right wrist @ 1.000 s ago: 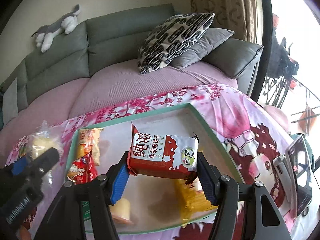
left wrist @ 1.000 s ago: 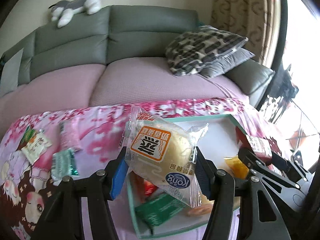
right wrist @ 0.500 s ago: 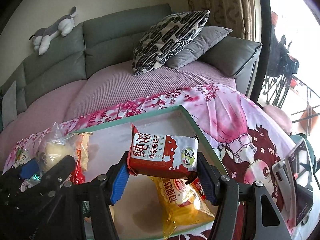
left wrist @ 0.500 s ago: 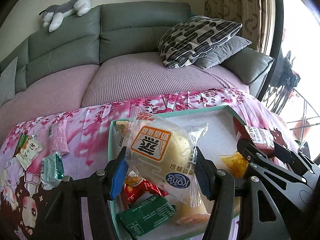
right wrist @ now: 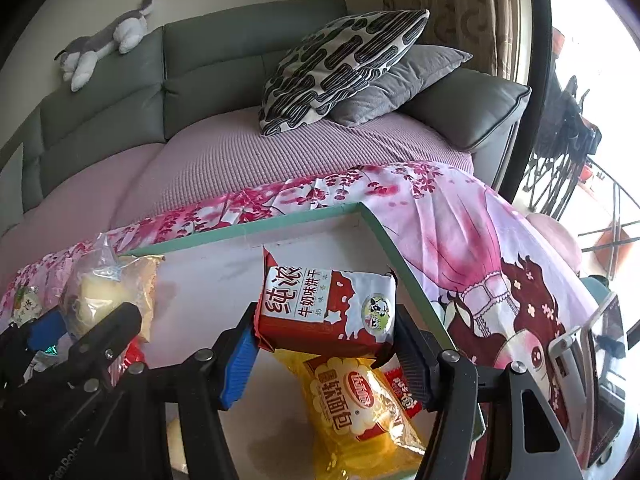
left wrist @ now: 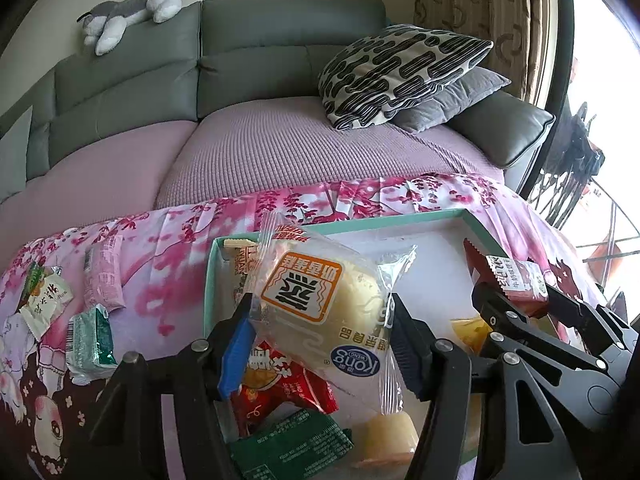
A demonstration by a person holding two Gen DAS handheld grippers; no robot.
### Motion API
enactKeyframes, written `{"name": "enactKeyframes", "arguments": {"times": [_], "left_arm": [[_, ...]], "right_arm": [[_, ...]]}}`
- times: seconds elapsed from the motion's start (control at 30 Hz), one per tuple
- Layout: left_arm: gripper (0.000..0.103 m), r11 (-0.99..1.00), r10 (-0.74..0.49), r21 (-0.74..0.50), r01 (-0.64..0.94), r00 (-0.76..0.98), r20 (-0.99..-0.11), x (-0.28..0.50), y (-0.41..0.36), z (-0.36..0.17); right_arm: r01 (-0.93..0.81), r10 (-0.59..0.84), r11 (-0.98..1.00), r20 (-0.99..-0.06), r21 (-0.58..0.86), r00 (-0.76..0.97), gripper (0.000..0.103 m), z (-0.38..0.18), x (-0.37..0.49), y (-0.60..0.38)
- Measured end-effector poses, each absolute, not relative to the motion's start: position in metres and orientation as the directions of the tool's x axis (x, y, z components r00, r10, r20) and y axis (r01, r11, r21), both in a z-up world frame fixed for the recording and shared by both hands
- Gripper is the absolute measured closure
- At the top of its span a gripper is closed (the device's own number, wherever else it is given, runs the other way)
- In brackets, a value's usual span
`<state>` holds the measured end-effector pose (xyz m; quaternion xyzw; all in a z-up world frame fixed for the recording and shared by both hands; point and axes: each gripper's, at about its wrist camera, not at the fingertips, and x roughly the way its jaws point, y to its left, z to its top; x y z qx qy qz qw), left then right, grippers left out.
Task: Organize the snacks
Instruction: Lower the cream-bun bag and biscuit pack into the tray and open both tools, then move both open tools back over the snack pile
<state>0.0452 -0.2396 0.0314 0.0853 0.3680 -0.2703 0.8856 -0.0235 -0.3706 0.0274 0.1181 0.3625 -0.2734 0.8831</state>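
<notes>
Left tongs (left wrist: 320, 316) hold bagged bun (left wrist: 320, 300); right tongs (right wrist: 324, 336) hold milk biscuit pack (right wrist: 326, 306). Risk: slick wrappers slipping, landing outside teal tray (right wrist: 404, 264), tongs colliding.

— What's behind your table?
— You face a grey-green sofa (left wrist: 280, 52) with a mauve seat cover (left wrist: 304, 152), two cushions (right wrist: 344, 64) and a plush husky (left wrist: 136, 4) on its backrest.
— And the light?
— Daylight floods from your right, past a patterned curtain (left wrist: 472, 4).
</notes>
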Motion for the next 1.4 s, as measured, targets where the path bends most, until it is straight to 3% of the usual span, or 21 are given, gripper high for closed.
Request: {"name": "enactKeyframes", "arguments": {"times": [0.13,0.4,0.8,0.87,0.9,1.0,1.27,1.3,1.37,1.4], "left_arm": [[0.036,0.843,-0.404,-0.036,0.537,0.587,-0.702,0.047,-0.241,0.029],[0.019,0.848,-0.396,-0.036,0.529,0.586,-0.707,0.049,-0.237,0.033],[0.018,0.855,-0.428,-0.096,0.509,0.591,-0.683,0.049,-0.22,0.049],[0.009,0.871,-0.401,-0.083,0.484,0.604,-0.689,0.051,-0.216,0.049],[0.003,0.884,-0.379,-0.075,0.462,0.615,-0.691,0.053,-0.213,0.048],[0.003,0.916,-0.316,-0.042,0.4,0.651,-0.69,0.059,-0.201,0.048],[0.001,0.964,-0.192,-0.003,0.265,0.691,-0.697,0.073,-0.169,0.045],[0.001,0.966,-0.184,0.001,0.258,0.692,-0.699,0.074,-0.167,0.044],[0.001,0.969,-0.171,0.007,0.247,0.692,-0.701,0.076,-0.163,0.042],[0.001,0.971,-0.163,0.012,0.24,0.693,-0.702,0.077,-0.161,0.042]], "right_arm": [[0.569,-0.403,0.822,-0.706,0.0,0.582,0.035,0.025,-0.021,-0.37],[0.58,-0.397,0.814,-0.724,0.006,0.564,0.035,0.02,-0.02,-0.374],[0.582,-0.405,0.813,-0.728,-0.01,0.552,0.034,0.027,-0.022,-0.37],[0.581,-0.404,0.814,-0.729,-0.01,0.553,0.034,0.029,-0.022,-0.369],[0.577,-0.4,0.817,-0.731,-0.011,0.553,0.032,0.03,-0.022,-0.368],[0.563,-0.391,0.826,-0.737,-0.018,0.551,0.022,0.03,-0.02,-0.364],[0.551,-0.364,0.835,-0.753,-0.003,0.548,0.019,0.028,-0.017,-0.359],[0.551,-0.366,0.834,-0.754,-0.006,0.546,0.016,0.028,-0.017,-0.359],[0.555,-0.375,0.832,-0.753,-0.017,0.54,0.0,0.028,-0.016,-0.357],[0.556,-0.379,0.831,-0.751,-0.019,0.541,0.0,0.028,-0.016,-0.357]]}}
